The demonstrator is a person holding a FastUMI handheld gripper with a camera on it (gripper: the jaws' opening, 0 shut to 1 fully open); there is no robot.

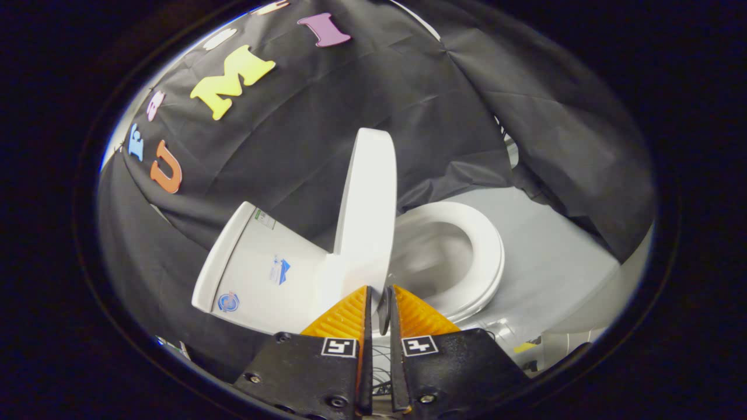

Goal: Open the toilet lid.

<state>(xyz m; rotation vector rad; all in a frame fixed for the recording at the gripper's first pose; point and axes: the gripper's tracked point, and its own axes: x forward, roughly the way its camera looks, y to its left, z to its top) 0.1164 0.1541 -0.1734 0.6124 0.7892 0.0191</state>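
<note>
White lid (367,210) upright; gripper (380,294) fingers apparently pinching its edge.

one toilet (327,256), one raised lid (367,210), one tongs (380,297).

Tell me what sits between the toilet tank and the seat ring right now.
The raised toilet lid stands between the tank and the seat, seen in the gripper view. The gripper sits nearly closed just before it.
</note>
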